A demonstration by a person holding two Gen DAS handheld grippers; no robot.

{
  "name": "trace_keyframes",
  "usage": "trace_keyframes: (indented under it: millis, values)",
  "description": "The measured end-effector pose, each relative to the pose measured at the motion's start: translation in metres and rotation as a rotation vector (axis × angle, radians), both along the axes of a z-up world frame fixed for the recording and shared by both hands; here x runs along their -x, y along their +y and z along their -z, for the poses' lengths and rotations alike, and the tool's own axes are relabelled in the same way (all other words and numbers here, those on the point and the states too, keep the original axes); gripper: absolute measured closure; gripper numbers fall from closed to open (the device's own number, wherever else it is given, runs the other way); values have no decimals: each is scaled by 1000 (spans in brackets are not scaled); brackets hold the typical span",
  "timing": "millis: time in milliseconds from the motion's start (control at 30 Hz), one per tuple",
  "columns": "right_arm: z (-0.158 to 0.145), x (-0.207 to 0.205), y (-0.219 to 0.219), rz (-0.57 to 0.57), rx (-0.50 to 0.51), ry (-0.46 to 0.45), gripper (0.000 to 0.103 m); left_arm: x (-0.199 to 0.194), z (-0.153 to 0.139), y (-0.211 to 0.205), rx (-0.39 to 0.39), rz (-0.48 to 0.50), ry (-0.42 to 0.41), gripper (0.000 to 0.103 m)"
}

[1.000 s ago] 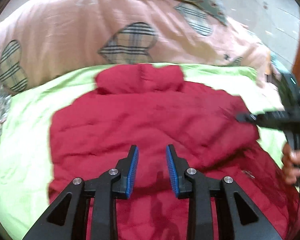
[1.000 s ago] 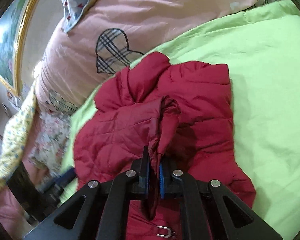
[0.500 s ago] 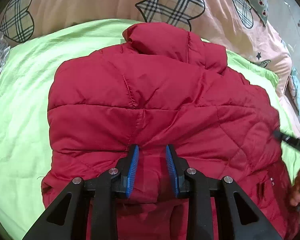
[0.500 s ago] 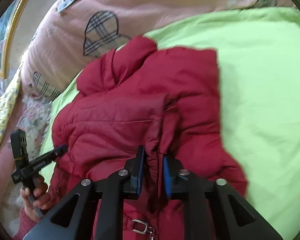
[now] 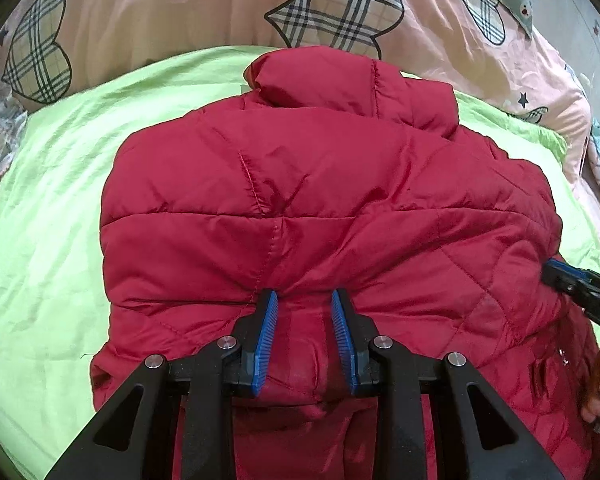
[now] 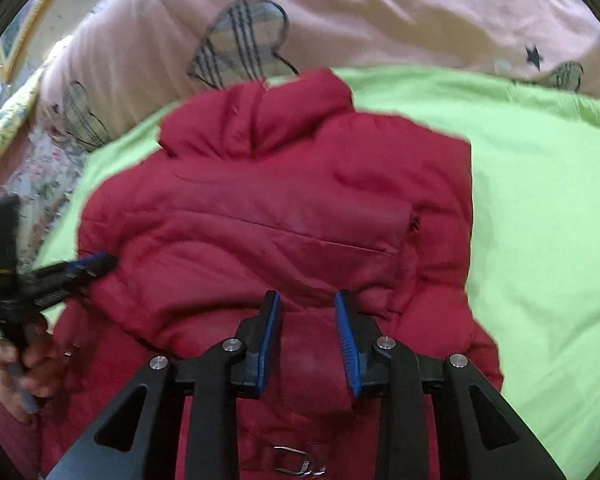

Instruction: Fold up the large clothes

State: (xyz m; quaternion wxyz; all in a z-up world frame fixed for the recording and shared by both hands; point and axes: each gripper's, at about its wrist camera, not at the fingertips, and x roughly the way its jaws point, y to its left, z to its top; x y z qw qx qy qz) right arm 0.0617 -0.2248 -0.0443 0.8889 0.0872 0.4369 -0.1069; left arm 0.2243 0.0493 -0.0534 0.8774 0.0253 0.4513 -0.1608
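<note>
Red jacket (image 6: 260, 216) lies under the opening, empty right hand-held gripper (image 6: 308, 338).

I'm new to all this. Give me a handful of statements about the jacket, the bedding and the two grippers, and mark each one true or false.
1. The red jacket lies on a green sheet. True.
2. The jacket's collar points toward the pink quilt with plaid hearts. True.
3. The left gripper is clamped shut on a sleeve. False: its blue pads stand apart over the jacket and pinch no cloth.
4. The right gripper holds a raised fold of the jacket. False: its jaws are opening, with nothing pinched between them.
5. The jacket is blue. False: it is red.
6. A metal buckle shows near the jacket's lower edge in the right wrist view. True.
</note>
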Motion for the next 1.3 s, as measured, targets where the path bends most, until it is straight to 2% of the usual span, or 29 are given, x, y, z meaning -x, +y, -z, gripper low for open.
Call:
trace_keyframes:
  millis: [133, 233, 367, 467, 700, 933, 1100, 1300]
  values:
    - [9, 2, -9, 27, -28, 15, 76, 14, -15, 3, -10, -1, -37, 74]
    - [10, 3, -10, 31, -37, 16, 76, 22, -25, 19, -1, -59, -81, 69]
    - [11, 4, -10, 32, -37, 14, 76, 14, -7, 31, -17, -92, -21, 69]
    - [12, 1, -11, 29, -46, 22, 76, 13, 6, 28, -36, -82, -16, 69]
    - [15, -1, -11, 25, -46, 28, 76, 11, 9, 28, -24, -89, 2, 68]
    - [-8, 15, -13, 34, -126, 12, 73, 2, 0, 28, -39, -84, 33, 68]
    - [-21, 40, -8, 39, -145, 29, 66, 17, -12, 39, -20, -99, 37, 65]
    - [-26, 66, -4, 40, -166, 35, 64, 44, -25, 57, 4, -110, 38, 64]
